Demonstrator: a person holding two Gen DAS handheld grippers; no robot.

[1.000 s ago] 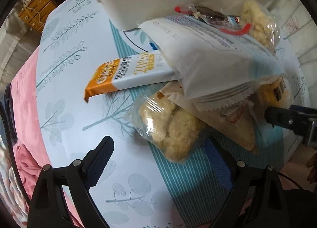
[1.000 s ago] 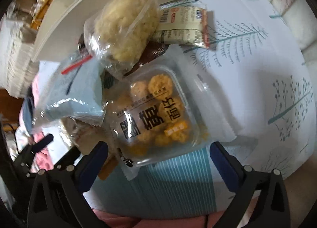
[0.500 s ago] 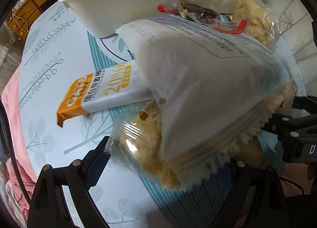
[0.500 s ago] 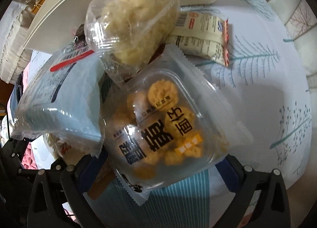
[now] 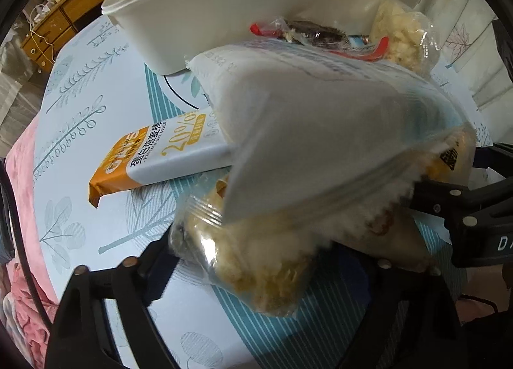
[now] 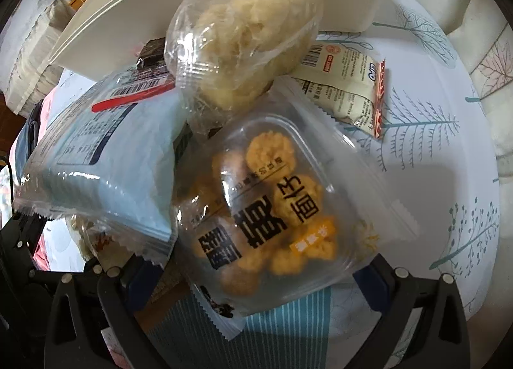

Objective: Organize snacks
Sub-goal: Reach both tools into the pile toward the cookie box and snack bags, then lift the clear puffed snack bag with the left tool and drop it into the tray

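Note:
A pile of snack packets lies on the patterned tablecloth beside a white tub point(image 5: 243, 7). My left gripper point(image 5: 266, 260) points down over a clear packet of pale crumbly snack point(image 5: 256, 273). Its jaws are closing with that packet between them; the right pad is hidden beneath the packet. A large pale blue packet point(image 5: 320, 132) lies over that packet. My right gripper point(image 6: 256, 276) stands open astride a clear tray pack of golden cookies point(image 6: 275, 215). The pale blue packet point(image 6: 105, 176) lies to the left of the cookie pack.
An orange and white bar point(image 5: 150, 160) lies left of the pile. A second clear packet of pale snack point(image 6: 247, 42) leans on the white tub point(image 6: 352, 0). A small cream packet point(image 6: 349, 90) lies to its right. A wooden cabinet point(image 5: 57, 23) stands beyond the table.
Both grippers have come in closer over the pile. The left jaws have narrowed around the clear crumbly packet. The cookie pack now fills the space between the right fingers.

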